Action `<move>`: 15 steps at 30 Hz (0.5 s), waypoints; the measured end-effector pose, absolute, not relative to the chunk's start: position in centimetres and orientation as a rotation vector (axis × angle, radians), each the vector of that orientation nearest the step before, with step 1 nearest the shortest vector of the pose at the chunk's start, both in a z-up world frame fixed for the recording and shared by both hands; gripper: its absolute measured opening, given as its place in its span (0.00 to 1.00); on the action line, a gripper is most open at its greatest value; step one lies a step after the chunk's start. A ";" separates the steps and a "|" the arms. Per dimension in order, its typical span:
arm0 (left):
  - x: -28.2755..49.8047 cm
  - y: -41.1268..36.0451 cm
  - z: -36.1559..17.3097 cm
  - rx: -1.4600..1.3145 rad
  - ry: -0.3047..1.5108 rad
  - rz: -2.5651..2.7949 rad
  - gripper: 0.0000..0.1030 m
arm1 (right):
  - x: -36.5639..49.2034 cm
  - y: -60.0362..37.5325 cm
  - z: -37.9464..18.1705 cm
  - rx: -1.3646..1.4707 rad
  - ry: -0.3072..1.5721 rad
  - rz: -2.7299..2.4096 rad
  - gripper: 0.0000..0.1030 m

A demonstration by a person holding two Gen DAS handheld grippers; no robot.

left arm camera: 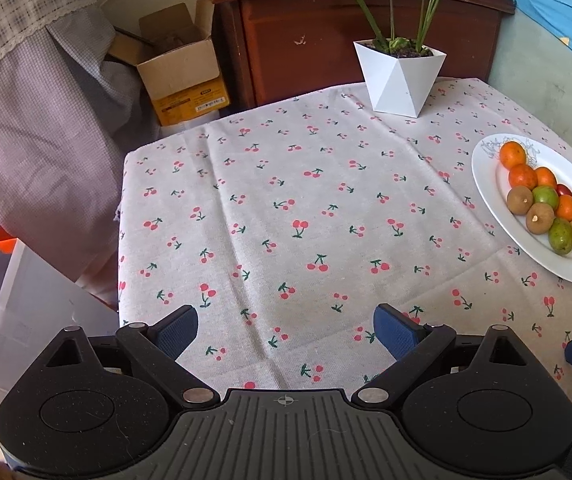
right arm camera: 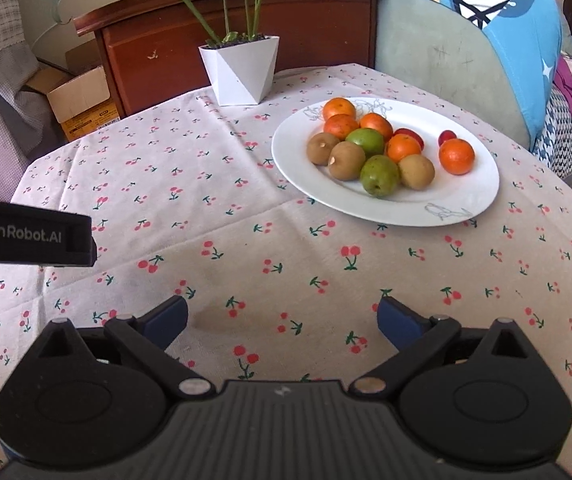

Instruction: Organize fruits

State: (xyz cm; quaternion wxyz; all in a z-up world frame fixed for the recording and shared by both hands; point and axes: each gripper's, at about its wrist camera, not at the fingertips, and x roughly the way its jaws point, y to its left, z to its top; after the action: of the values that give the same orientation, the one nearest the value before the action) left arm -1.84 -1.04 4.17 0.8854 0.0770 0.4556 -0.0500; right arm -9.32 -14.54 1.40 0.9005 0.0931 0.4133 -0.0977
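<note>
So, nothing picked yet: both my tongs hang over the cherry-print tablecloth (right arm camera: 246, 208) on the near side of the table, and every fruit sits on the white plate (right arm camera: 465, 200), which lies ahead and to the right of me, well apart from either tool. Right gripper (right arm camera: 282, 320) is released, jaws spread wide, holding nothing, aimed roughly toward the plate from the near edge. Left gripper (left arm camera: 286, 332) is likewise released and empty, pointing over bare cloth toward the white plant pot (left arm camera: 399, 80); from its camera the plate (left arm camera: 485, 168) is off at the right margin. On the plate I count several orange citrus, three brown round fruits, two green ones and a couple of small red ones, packed touching each other in a cluster, with one orange (right arm camera: 456, 156) standing a little apart on the right. My judgement: the step in hand is the first reach, and the right tong is the one for it. Best to start with that lone orange, since the jaws can straddle it without nudging neighbours. Come in level with the fruit's widest part, close gently; round skins will roll or squirt out if pinched high. Where the sorted fruit should go I cannot tell from here.
</note>
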 end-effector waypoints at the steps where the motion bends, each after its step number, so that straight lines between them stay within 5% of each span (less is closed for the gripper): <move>1: -1.8 -1.0 4.2 0.160 0.948 -0.103 0.93 | -9.4 -14.3 1.3 0.185 0.842 -0.209 0.99; 15: -1.2 -0.3 3.7 0.140 0.965 -0.093 0.93 | -8.8 -13.0 0.2 0.128 0.732 -0.266 0.99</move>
State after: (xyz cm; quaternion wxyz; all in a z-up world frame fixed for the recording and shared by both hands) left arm -1.18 -0.29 3.73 0.8824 0.0673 0.4634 -0.0448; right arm -8.84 -12.95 0.15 0.9231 0.0624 0.3567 -0.1294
